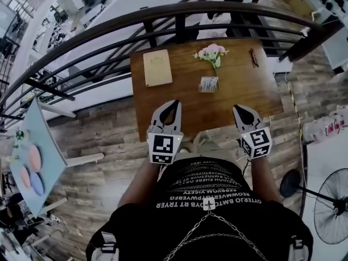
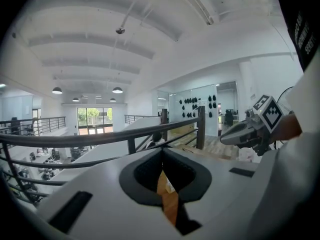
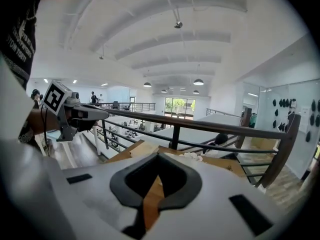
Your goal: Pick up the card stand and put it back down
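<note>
The card stand (image 1: 208, 84) is a small clear holder with a printed card, upright near the middle of the wooden table (image 1: 163, 110). My left gripper (image 1: 174, 102) hovers over the table's near edge, left of the stand and short of it, jaws together with nothing held. My right gripper (image 1: 238, 109) hangs at the near edge to the stand's right, also shut and empty. In the left gripper view the left gripper's (image 2: 162, 151) jaws meet over a slit of wood; the right gripper view shows the same for the right gripper (image 3: 159, 156). Neither gripper view shows the stand clearly.
A tan notebook (image 1: 157, 68) lies at the table's far left. A small bunch of pink flowers (image 1: 212, 53) lies just behind the stand, and dark glasses (image 1: 253, 57) at the far right. A dark railing (image 1: 179, 10) runs behind the table. A floor fan (image 1: 331, 205) stands at the right.
</note>
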